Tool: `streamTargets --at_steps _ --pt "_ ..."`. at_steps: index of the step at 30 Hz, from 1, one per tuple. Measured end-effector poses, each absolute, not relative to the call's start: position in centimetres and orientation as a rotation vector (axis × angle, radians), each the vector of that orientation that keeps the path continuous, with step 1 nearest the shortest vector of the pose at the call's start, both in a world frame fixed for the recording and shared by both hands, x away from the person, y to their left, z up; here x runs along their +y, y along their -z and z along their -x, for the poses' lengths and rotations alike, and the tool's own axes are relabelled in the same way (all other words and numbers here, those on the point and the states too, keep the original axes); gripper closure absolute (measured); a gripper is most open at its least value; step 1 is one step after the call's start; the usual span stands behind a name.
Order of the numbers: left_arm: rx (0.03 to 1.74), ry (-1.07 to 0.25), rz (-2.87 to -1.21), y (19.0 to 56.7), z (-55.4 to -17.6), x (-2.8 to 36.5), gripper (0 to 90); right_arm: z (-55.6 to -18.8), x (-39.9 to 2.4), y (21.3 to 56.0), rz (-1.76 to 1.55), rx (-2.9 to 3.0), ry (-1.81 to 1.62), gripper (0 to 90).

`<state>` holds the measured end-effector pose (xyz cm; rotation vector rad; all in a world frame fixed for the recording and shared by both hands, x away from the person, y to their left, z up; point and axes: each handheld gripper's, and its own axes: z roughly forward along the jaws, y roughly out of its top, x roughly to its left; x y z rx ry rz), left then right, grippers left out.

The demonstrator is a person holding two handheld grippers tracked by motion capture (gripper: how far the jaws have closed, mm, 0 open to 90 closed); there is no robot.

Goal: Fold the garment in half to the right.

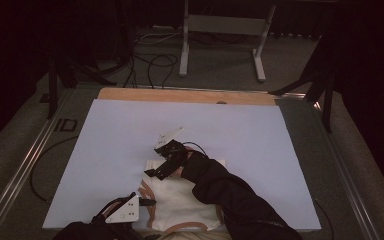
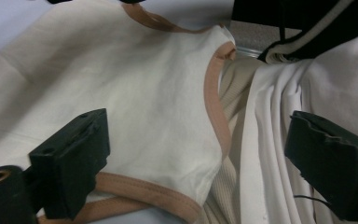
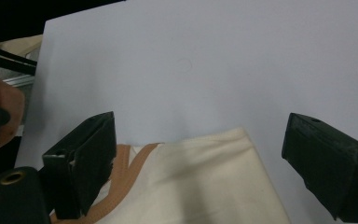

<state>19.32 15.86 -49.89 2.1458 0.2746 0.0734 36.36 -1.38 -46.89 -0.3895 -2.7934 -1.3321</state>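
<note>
High view shows my cream tan-trimmed cotton garment (image 1: pixel 182 197) at the pale bench's (image 1: pixel 110 150) near edge, both grippers' fingers apart (nothing clamped), so a careless pinch could bunch it.

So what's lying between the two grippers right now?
In the high view, the cream garment with tan trim spans the stretch from the left gripper to the right gripper, lying on the pale sheet.
</note>
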Motion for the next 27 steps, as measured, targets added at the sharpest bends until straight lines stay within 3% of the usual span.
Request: streamTargets --at_steps 27 --pt "0.211 -0.097 -2.256 51.4 -19.1 15.2 24.5 -38.4 1.7 50.4 0.445 -2.849 1.156 20.0"
